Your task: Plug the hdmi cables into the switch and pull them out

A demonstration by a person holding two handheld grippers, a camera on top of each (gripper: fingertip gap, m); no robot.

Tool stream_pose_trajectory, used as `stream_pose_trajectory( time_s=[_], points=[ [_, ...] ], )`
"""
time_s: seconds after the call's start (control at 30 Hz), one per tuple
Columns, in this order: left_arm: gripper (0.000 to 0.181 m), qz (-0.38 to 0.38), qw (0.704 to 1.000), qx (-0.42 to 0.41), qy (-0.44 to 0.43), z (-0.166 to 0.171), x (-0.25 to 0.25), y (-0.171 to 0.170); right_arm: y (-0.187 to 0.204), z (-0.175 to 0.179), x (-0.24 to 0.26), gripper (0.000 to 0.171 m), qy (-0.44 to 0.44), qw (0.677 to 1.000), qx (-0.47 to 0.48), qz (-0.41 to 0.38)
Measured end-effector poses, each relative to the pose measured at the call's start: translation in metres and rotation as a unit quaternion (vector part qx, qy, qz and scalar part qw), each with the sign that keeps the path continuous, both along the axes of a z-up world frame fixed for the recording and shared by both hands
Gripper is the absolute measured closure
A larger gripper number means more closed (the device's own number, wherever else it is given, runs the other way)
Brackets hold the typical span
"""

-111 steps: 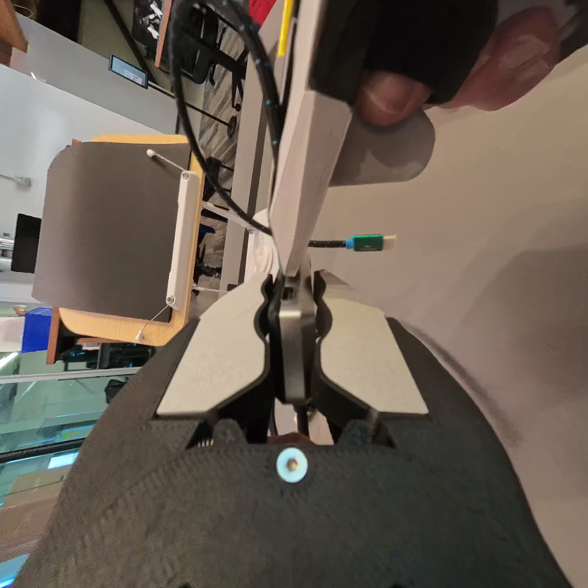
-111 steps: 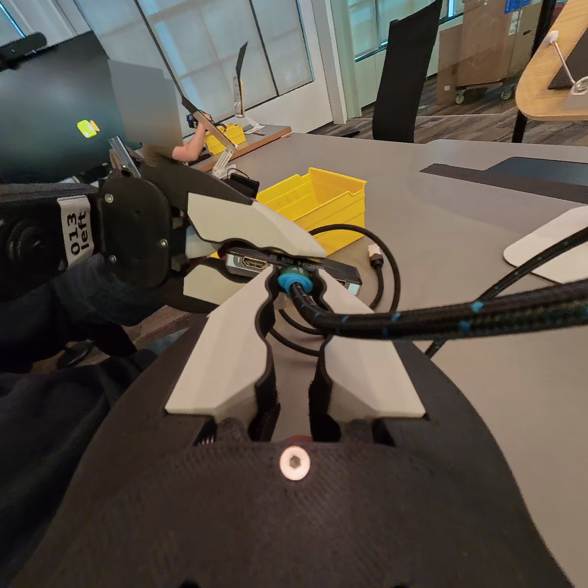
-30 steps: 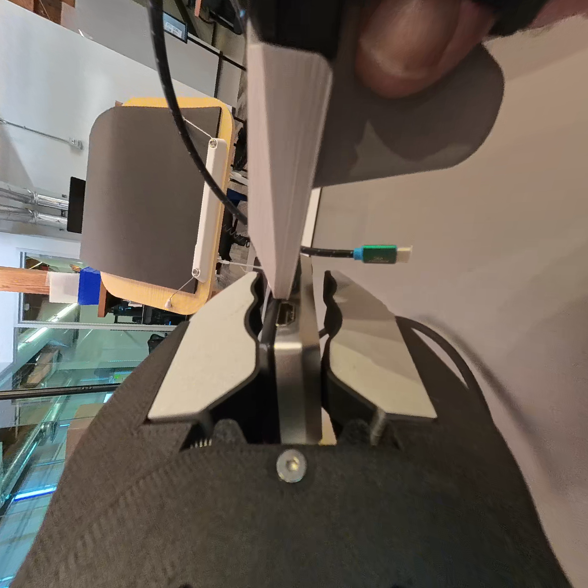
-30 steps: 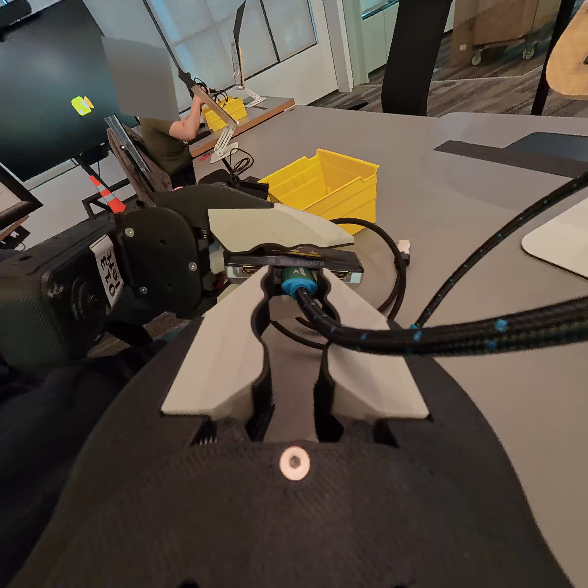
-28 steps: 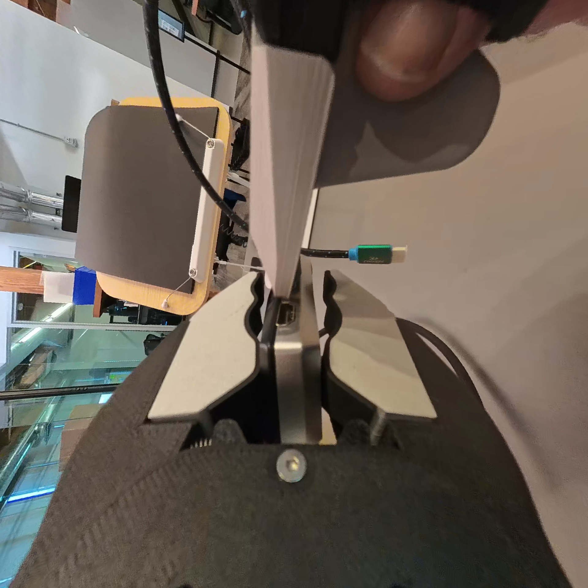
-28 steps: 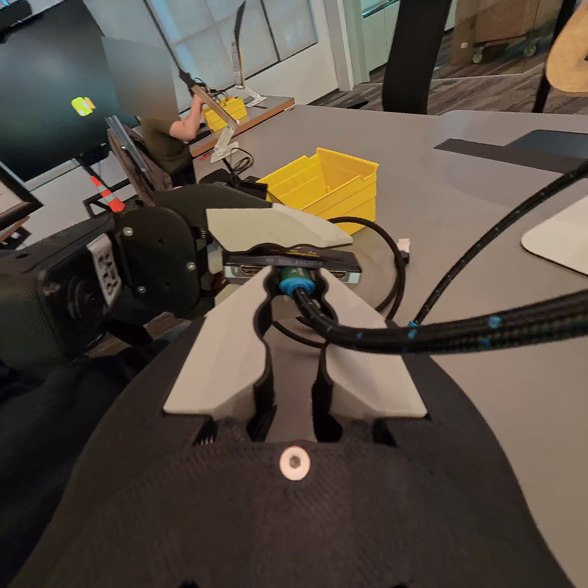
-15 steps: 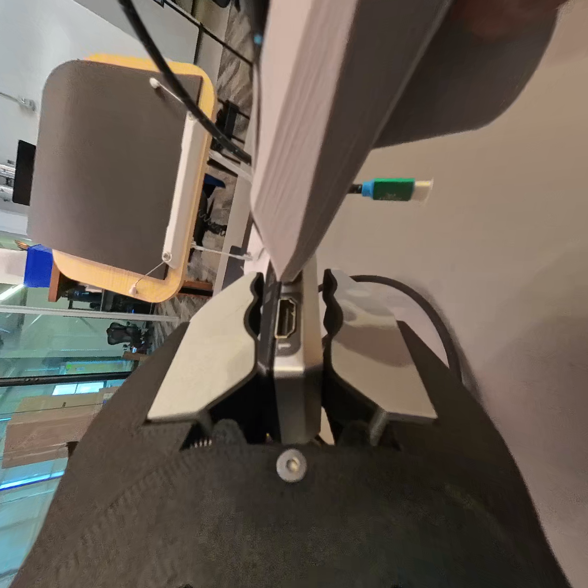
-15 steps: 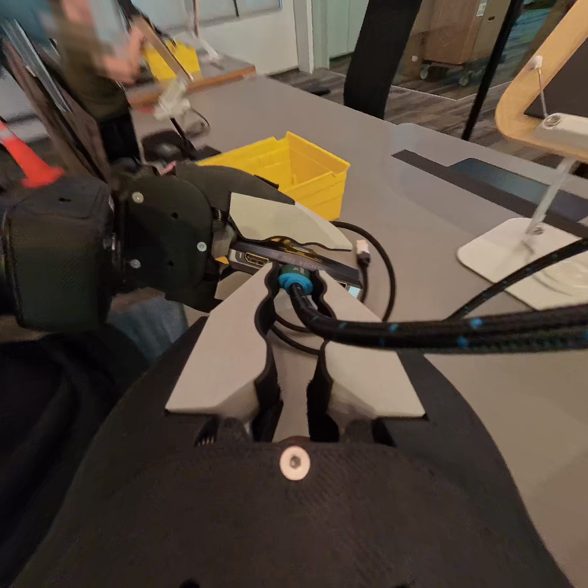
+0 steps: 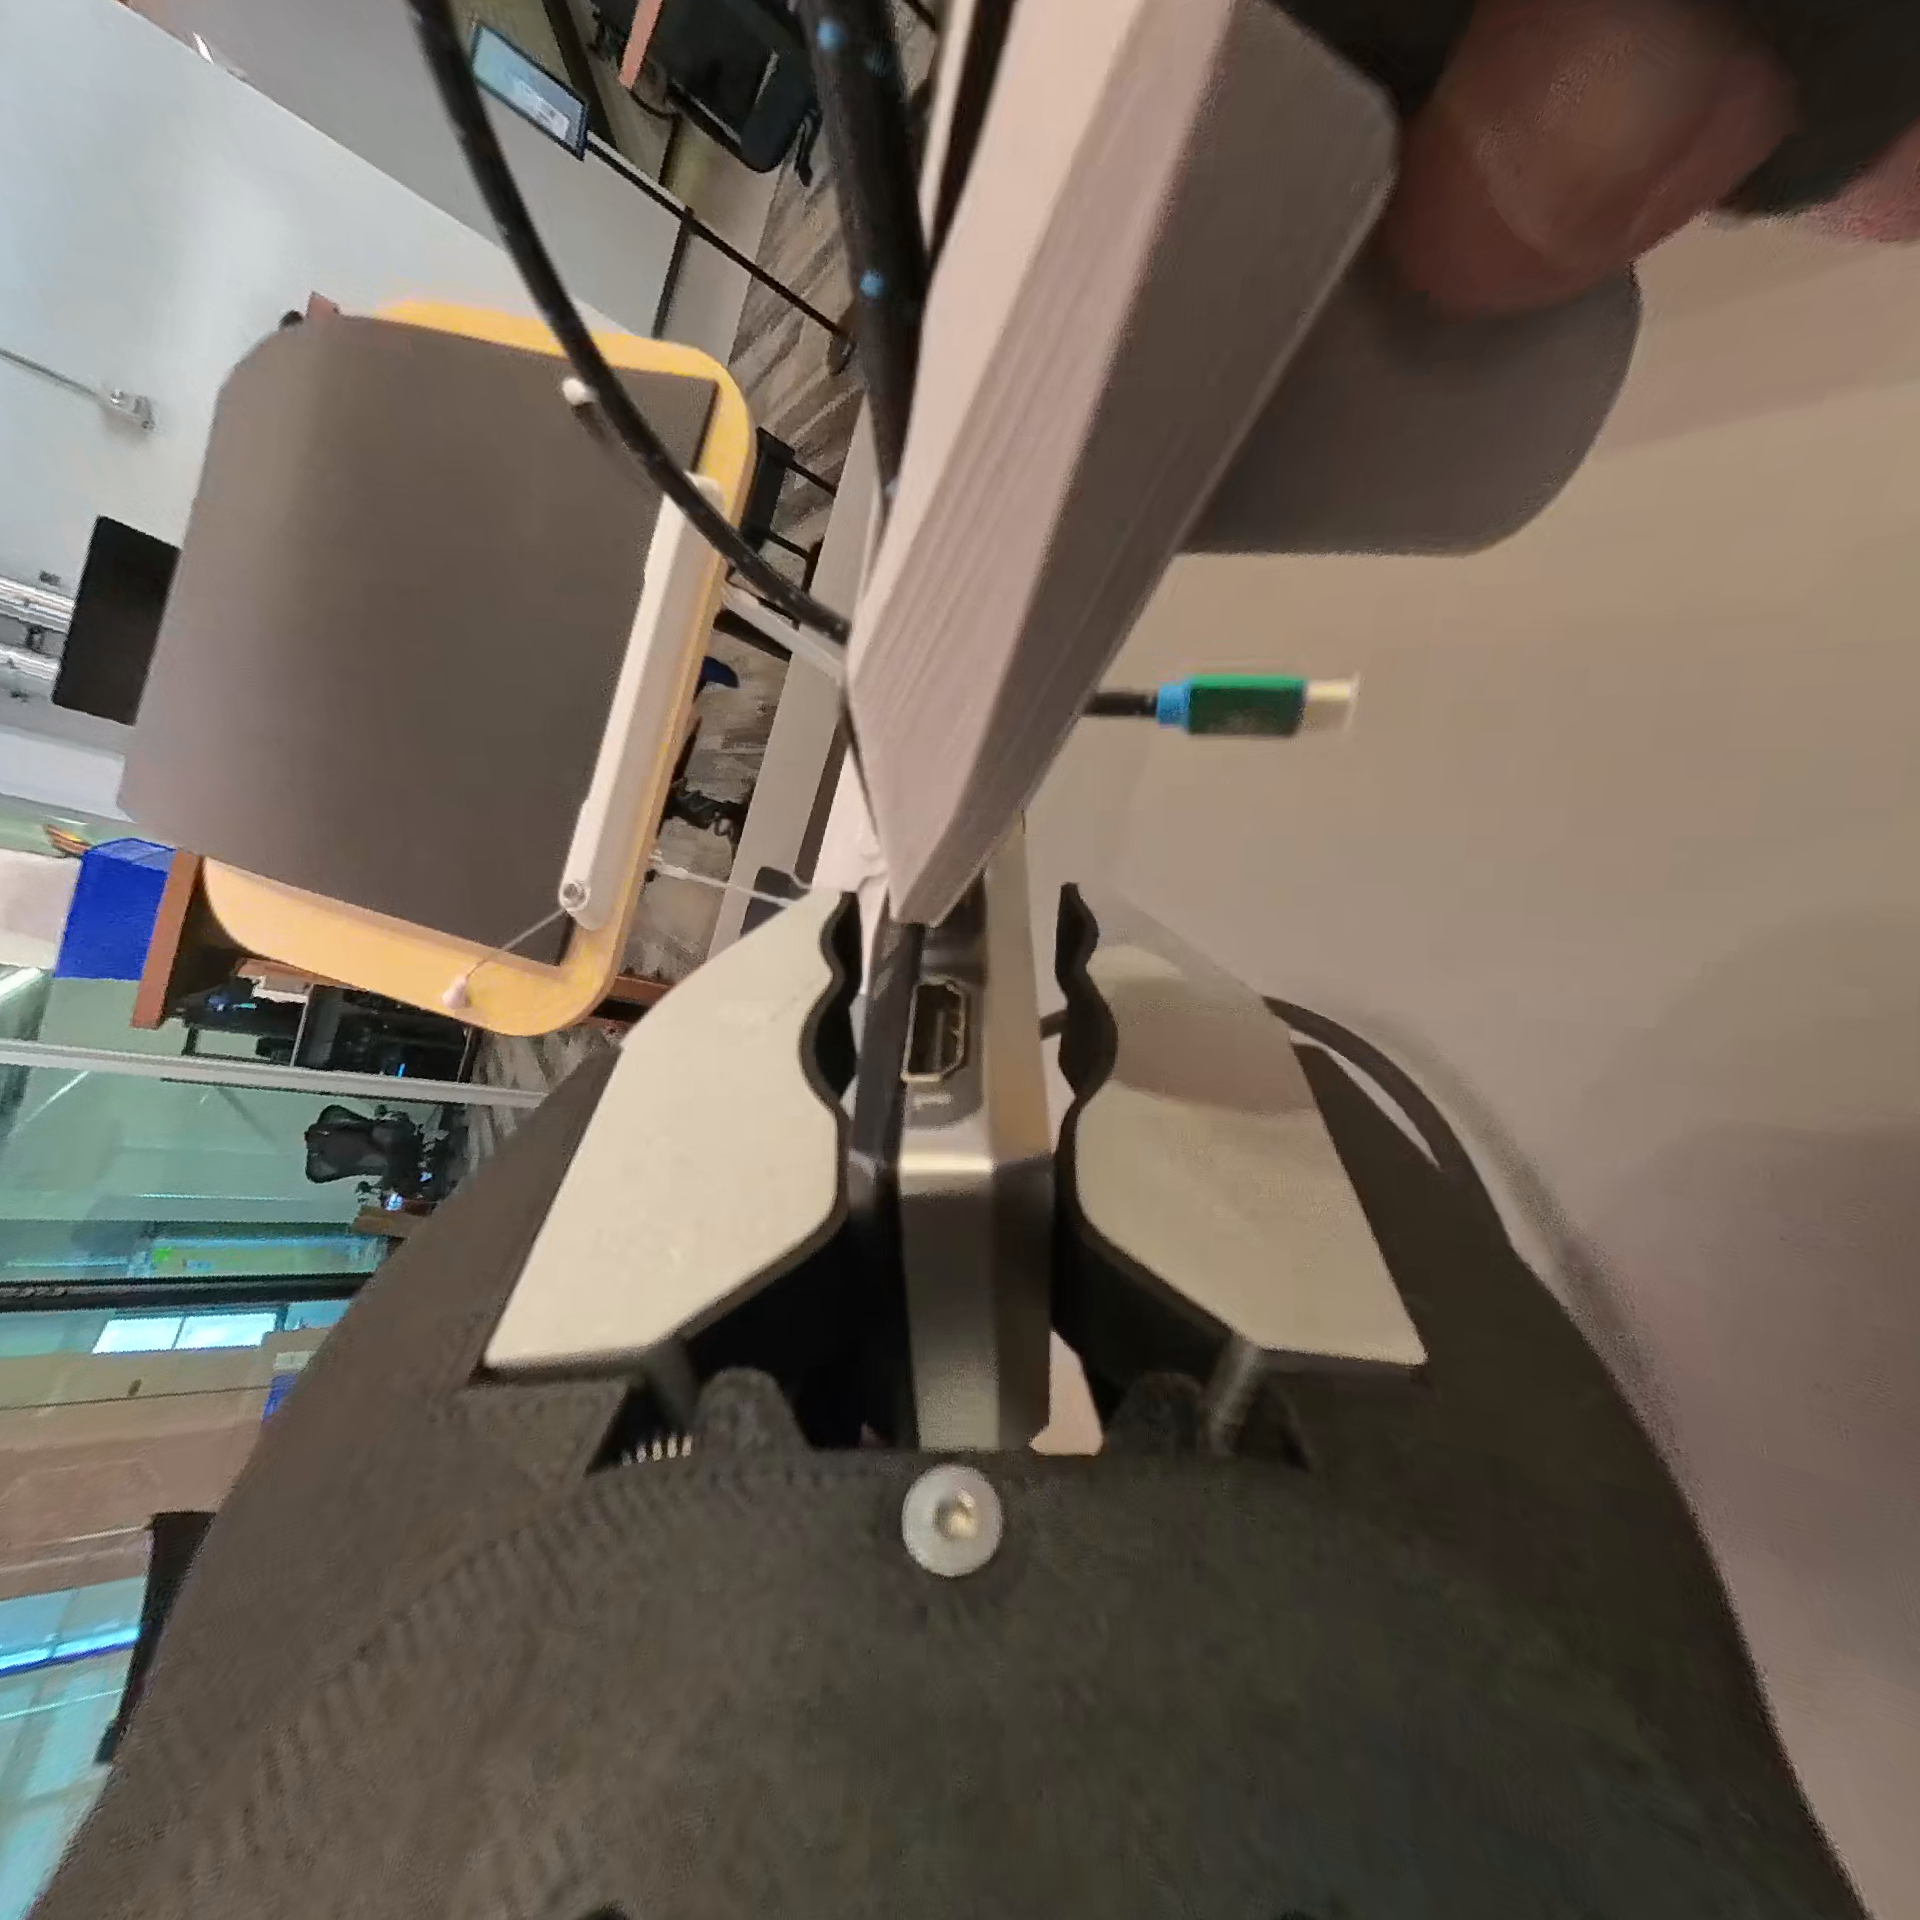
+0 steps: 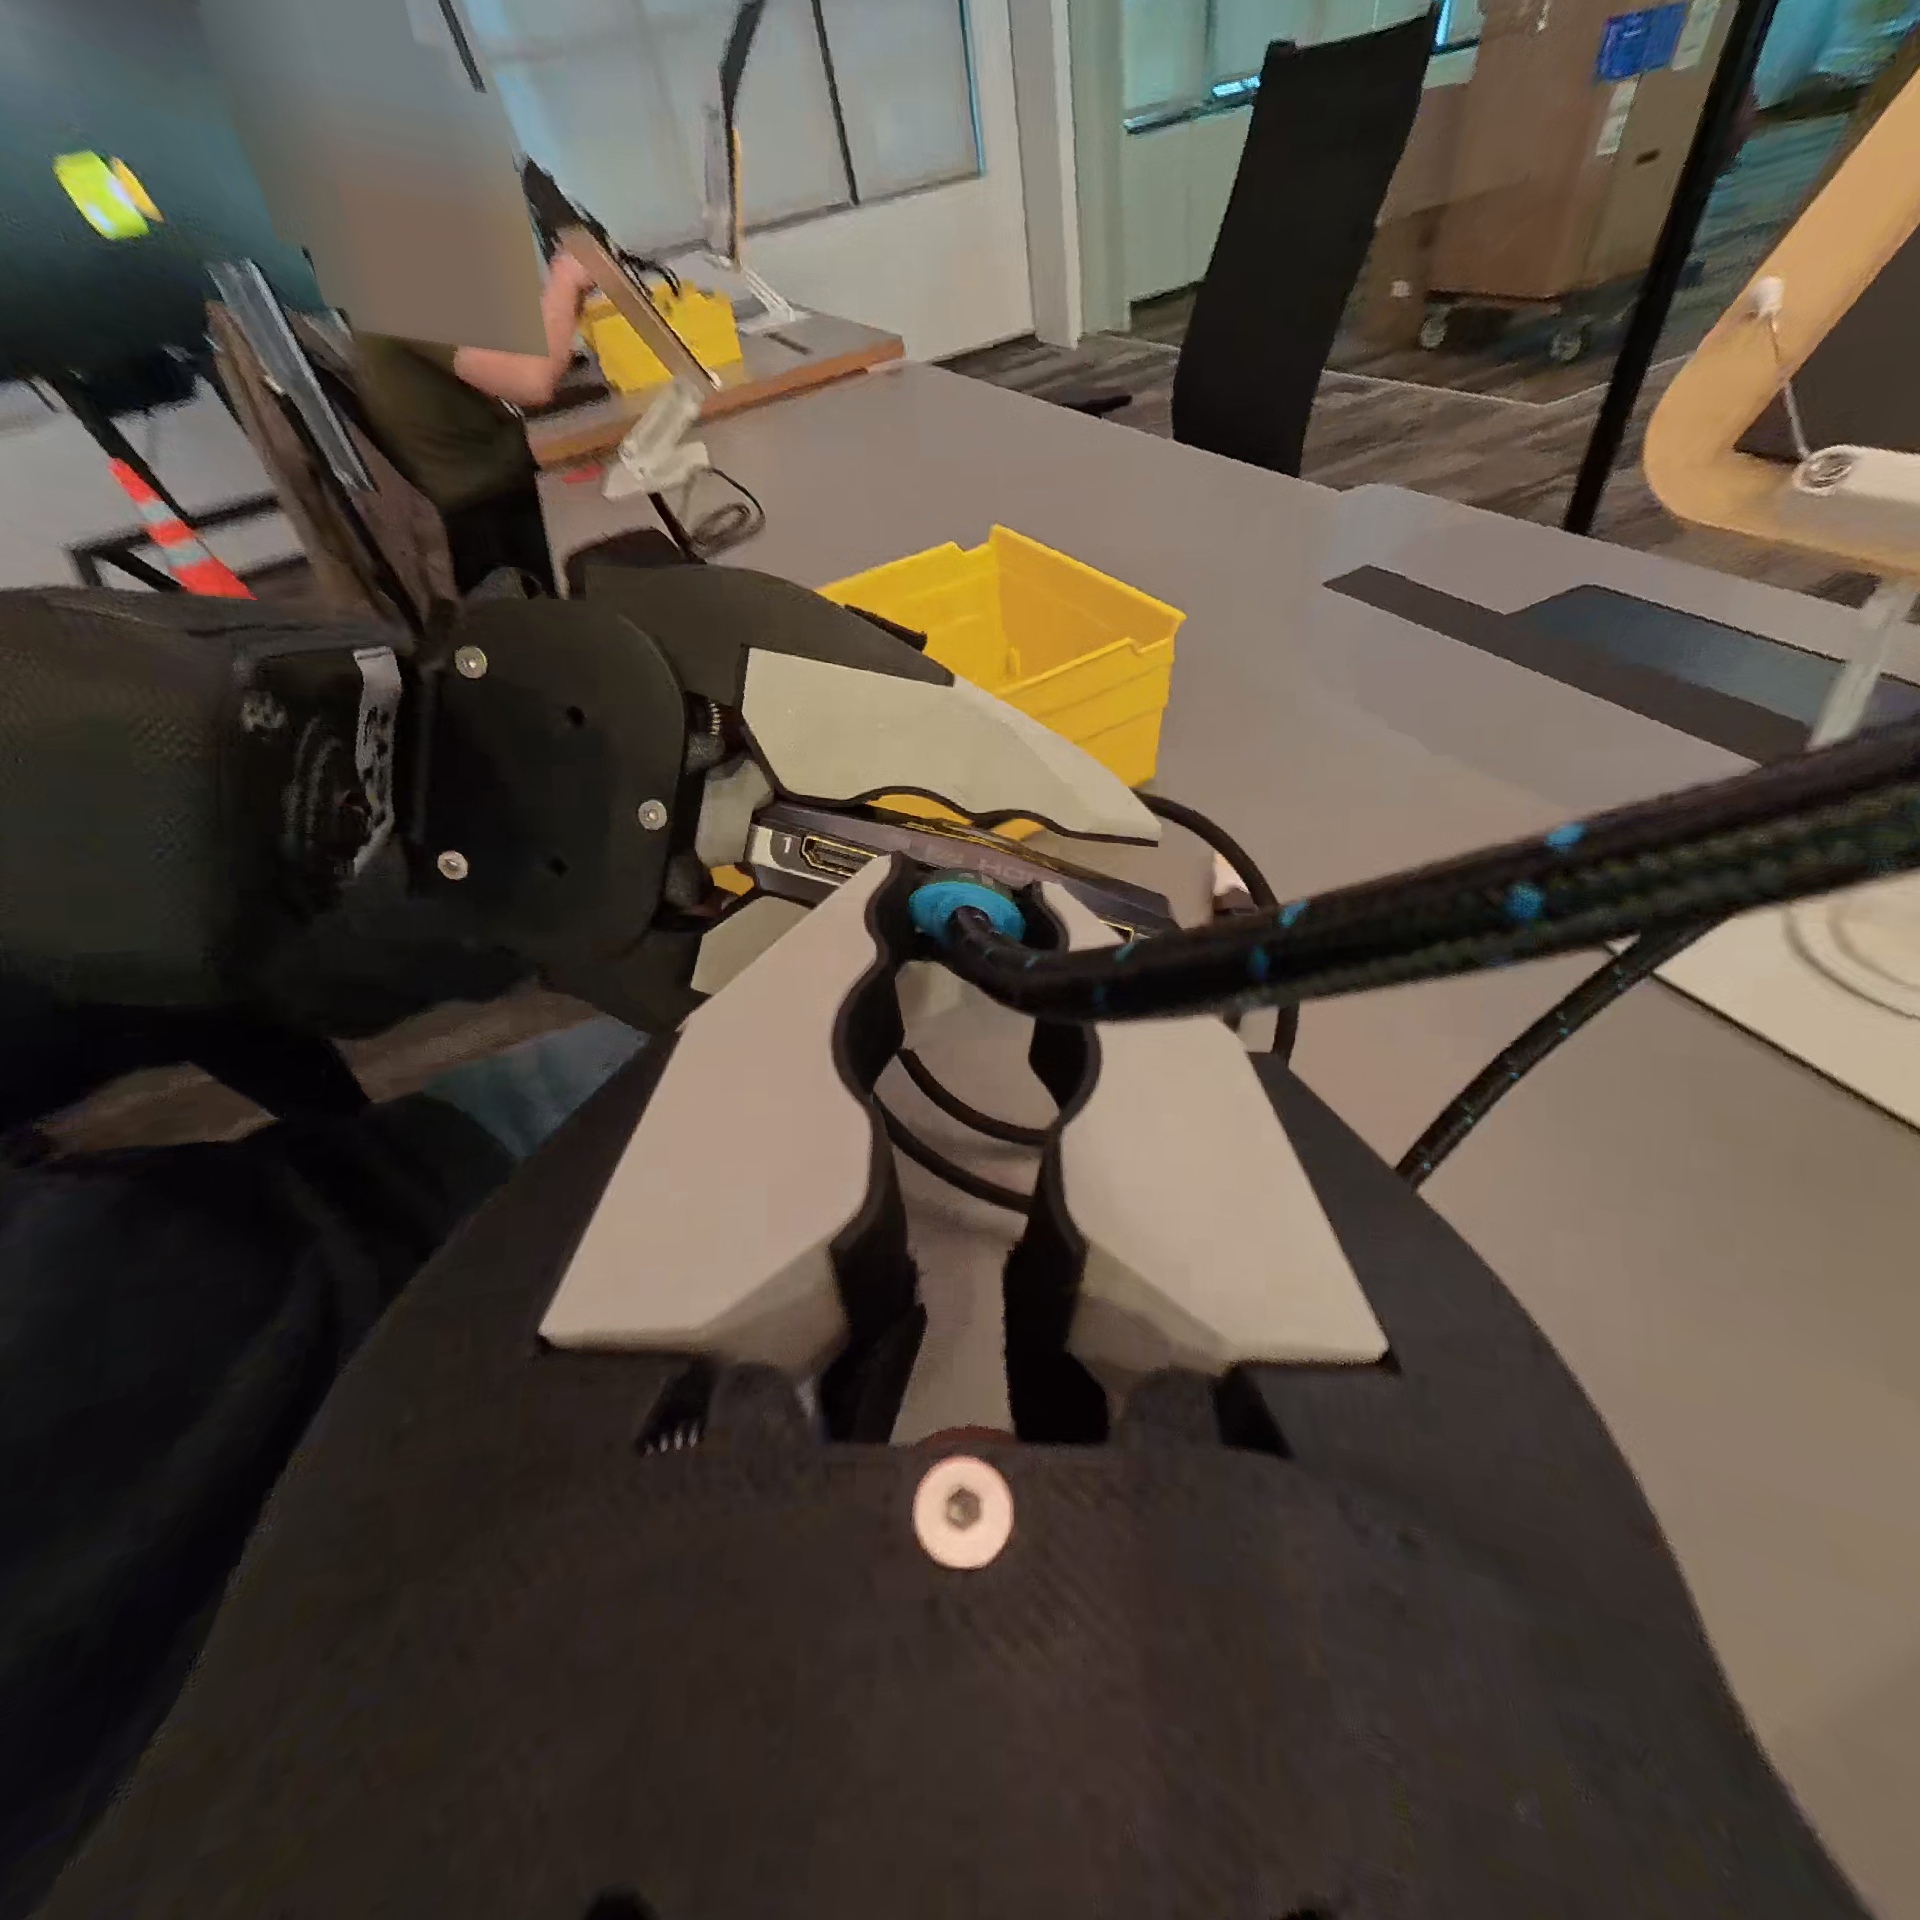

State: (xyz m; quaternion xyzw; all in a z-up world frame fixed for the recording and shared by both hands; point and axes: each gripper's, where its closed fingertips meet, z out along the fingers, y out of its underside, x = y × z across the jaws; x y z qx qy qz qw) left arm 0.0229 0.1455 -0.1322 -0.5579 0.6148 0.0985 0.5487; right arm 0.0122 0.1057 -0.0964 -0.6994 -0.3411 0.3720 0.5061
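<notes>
Left wrist view: left gripper (image 9: 961, 961) clamped on switch (image 9: 961, 1195), slim grey metal box held edge-on, empty port facing camera; loose green-and-blue cable plug (image 9: 1242, 707) lying on grey table (image 9: 1558, 935) beyond.

Right wrist view: right gripper (image 10: 966, 914) closed narrow around blue-collared plug (image 10: 951, 906) of braided black cable (image 10: 1455, 925), plug touching switch (image 10: 831, 847) front; switch held above table, just before yellow bin (image 10: 1039, 634).

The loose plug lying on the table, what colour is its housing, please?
Green, with a blue collar, clearest in the left wrist view.
</notes>
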Motion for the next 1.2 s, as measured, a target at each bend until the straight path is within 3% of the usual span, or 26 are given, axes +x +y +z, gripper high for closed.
stream_pose_trajectory(
  time_s=[0.07, 0.23, 0.33, 0.43, 0.47, 0.53, 0.67, 0.83, 1.1, 1.2],
  points=[
    [0.144, -0.014, 1.0, 0.01, 0.013, 0.0, 0.002, -0.002, -0.001, -0.003, 0.001, 0.153, 0.013, 0.999, -0.024, 0.02],
    [0.108, -0.036, 0.999, -0.004, 0.036, -0.008, 0.005, -0.007, -0.005, -0.007, 0.001, 0.153, 0.007, 0.999, -0.014, 0.043],
    [0.127, -0.059, 0.995, 0.001, 0.076, -0.015, 0.007, -0.014, -0.007, -0.005, 0.002, 0.153, 0.002, 0.999, -0.003, 0.053],
    [0.142, -0.039, 0.997, 0.023, 0.06, -0.008, 0.006, -0.009, -0.008, -0.007, 0.002, 0.153, -0.005, 0.998, 0.006, 0.058],
    [0.143, -0.036, 0.997, 0.031, 0.067, -0.008, 0.004, -0.007, -0.008, -0.009, 0.001, 0.152, -0.01, 0.998, 0.006, 0.058],
    [0.143, -0.021, 0.995, 0.065, 0.078, -0.006, 0.002, -0.005, -0.014, -0.008, -0.004, 0.131, -0.006, 0.997, -0.005, 0.079],
    [0.144, -0.004, 0.994, 0.084, 0.072, -0.001, 0.003, -0.004, -0.006, -0.007, 0.001, 0.152, -0.016, 0.998, -0.007, 0.052],
    [0.144, 0.017, 0.993, 0.092, 0.075, 0.001, 0.001, -0.002, -0.006, -0.007, 0.003, 0.152, -0.023, 0.999, -0.01, 0.037],
    [0.145, 0.043, 0.995, 0.071, 0.054, 0.004, -0.006, 0.008, -0.005, 0.001, 0.002, 0.154, -0.147, 0.981, 0.119, -0.034],
    [0.145, 0.035, 0.996, 0.072, 0.042, 0.008, -0.006, 0.006, -0.007, 0.006, 0.001, 0.154, -0.112, 0.989, 0.096, -0.023]
  ],
)
